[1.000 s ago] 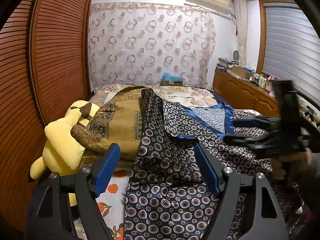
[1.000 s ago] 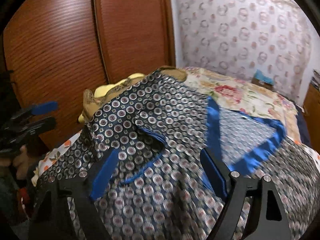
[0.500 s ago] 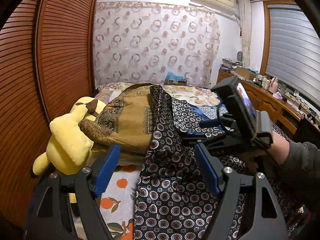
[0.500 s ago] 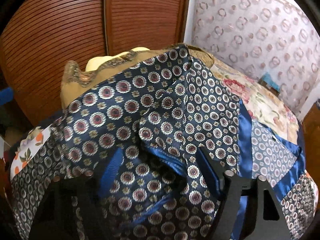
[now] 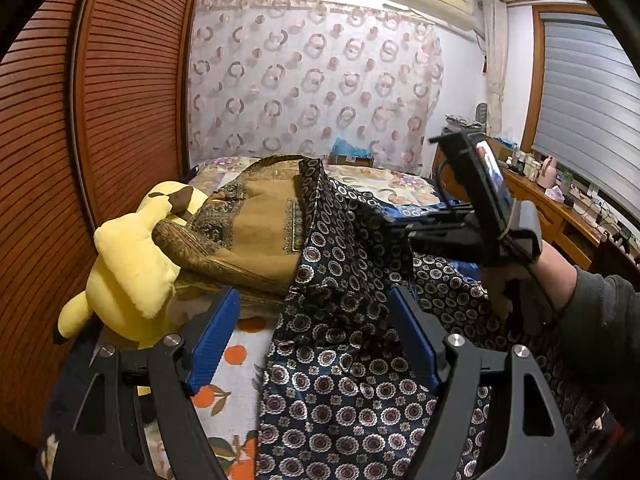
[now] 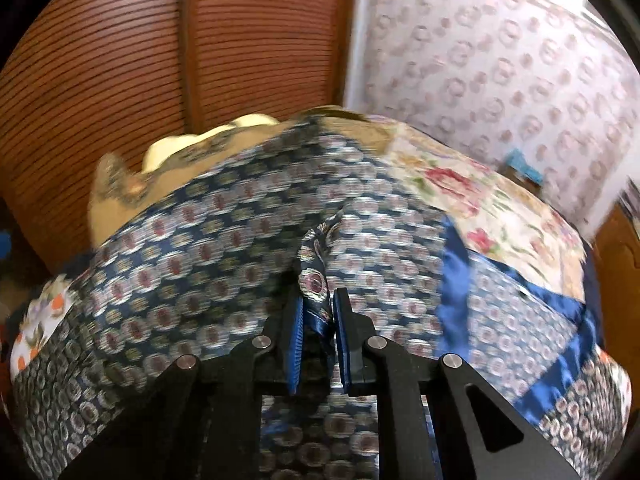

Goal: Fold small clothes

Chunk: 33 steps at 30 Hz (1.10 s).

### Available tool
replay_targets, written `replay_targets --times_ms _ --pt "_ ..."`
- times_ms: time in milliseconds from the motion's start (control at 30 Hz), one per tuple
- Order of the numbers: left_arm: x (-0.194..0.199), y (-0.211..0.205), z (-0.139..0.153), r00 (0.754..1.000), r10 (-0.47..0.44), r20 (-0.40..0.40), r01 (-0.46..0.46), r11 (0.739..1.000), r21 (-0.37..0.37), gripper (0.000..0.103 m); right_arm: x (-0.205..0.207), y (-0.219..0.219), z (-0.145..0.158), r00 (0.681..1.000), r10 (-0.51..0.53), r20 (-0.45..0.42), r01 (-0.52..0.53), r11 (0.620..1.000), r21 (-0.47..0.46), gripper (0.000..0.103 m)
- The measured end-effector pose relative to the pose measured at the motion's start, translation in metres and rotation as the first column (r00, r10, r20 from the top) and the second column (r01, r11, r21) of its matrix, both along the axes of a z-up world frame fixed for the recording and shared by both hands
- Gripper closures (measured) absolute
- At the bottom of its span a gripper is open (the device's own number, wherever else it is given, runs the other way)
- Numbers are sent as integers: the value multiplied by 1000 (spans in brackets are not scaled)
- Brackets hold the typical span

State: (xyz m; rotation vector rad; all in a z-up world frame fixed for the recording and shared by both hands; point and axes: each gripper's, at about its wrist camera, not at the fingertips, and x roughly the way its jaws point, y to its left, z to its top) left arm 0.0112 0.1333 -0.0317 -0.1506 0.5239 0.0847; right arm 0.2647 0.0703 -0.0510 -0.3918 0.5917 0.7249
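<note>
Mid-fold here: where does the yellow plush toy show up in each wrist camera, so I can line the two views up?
Left wrist: yellow plush toy at left, against the louvred wardrobe doors, beside the tan garment.
Right wrist: only a pale yellow sliver upper left, behind the tan garment.
Shared landmark: the navy patterned garment.

Patterned garment [image 5: 352, 360] spread across bed [image 5: 236, 360] | folded cloth [image 5: 260, 236] left of it, garment's edge lapping over it | plush toy [image 5: 128, 276] at far left, beside wardrobe doors [image 5: 80, 160] | curtain [image 5: 312, 80] behind bed | dresser [image 5: 560, 216] along right wall
</note>
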Motion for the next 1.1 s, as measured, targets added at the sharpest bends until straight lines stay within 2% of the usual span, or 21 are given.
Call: replay_targets --times_ms 67,133,167,200,367,733,767,867,1100 --pt "2 -3 -3 1000 4 2 -4 1000 4 26 9 -11 1 998 -58 -6 58 998 28 86" --pt "4 -6 -5 1000 6 1 -6 1000 8 26 13 -19 3 997 -76 -12 77 996 45 65" --pt "5 -7 -6 1000 6 -3 -6 1000 9 26 15 -20 2 996 -85 -11 86 995 50 50" --pt "6 -8 -7 1000 2 -7 -2 1000 7 26 16 -23 2 996 -92 -12 92 994 60 47" --pt "8 -17 -6 999 -28 -19 28 1000 1 26 15 -37 1 996 -89 -27 91 992 90 45" --pt "11 -50 3 997 -75 -16 76 995 63 26 -53 -111 17 995 -100 -9 100 984 145 45" --pt "12 -53 4 996 -83 -16 84 994 65 26 -59 -119 18 995 -99 -8 99 983 153 43" --pt "14 -68 9 994 -110 -12 111 991 81 26 -78 -143 26 994 -110 3 108 980 167 32" --pt "16 -95 17 986 -169 3 168 982 86 26 -116 -192 42 986 -159 39 150 973 178 30"
